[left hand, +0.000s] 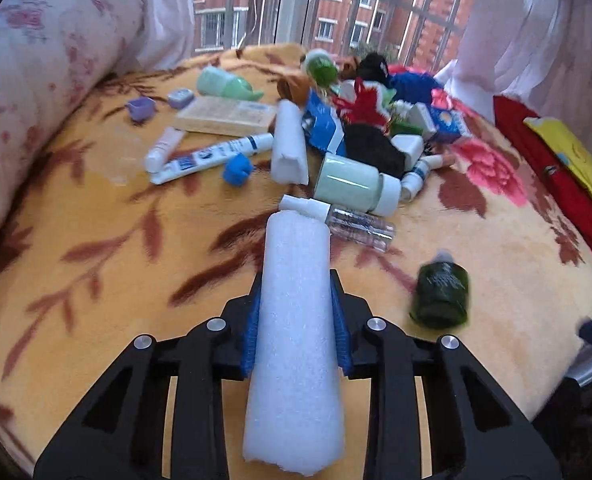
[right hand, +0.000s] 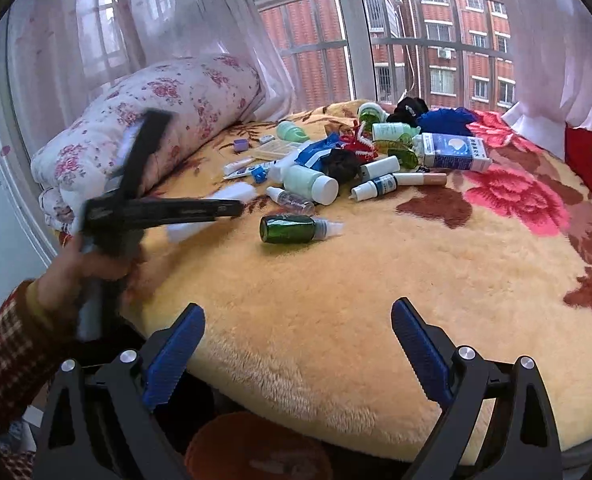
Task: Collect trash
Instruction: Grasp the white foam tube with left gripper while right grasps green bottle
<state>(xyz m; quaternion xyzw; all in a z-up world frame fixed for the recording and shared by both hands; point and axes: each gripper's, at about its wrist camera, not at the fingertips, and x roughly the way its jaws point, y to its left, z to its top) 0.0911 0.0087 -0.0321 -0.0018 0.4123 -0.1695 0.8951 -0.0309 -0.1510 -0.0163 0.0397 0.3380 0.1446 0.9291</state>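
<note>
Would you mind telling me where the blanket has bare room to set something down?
Free: the near blanket between the dark green bottle and the open right gripper. Crowded: the pile by the window around the blue-and-white carton.

- We see open blanket (right hand: pixel 335 300) in front of the right tool (right hand: pixel 296 344), whose jaws stand wide apart; only the green bottle (right hand: pixel 292 229) lies on that stretch.
- Beyond it, the clutter pile (right hand: pixel 359 152) blocks the far middle of the bed.
- The left tool (left hand: pixel 296 320) is filled by a foam roll (left hand: pixel 296 340); just past its tip lie a clear bottle (left hand: pixel 359 228) and a pale jar (left hand: pixel 355 184).
- The rolled quilt (right hand: pixel 156 120) walls the left side; the blanket beside it lies bare.
</note>
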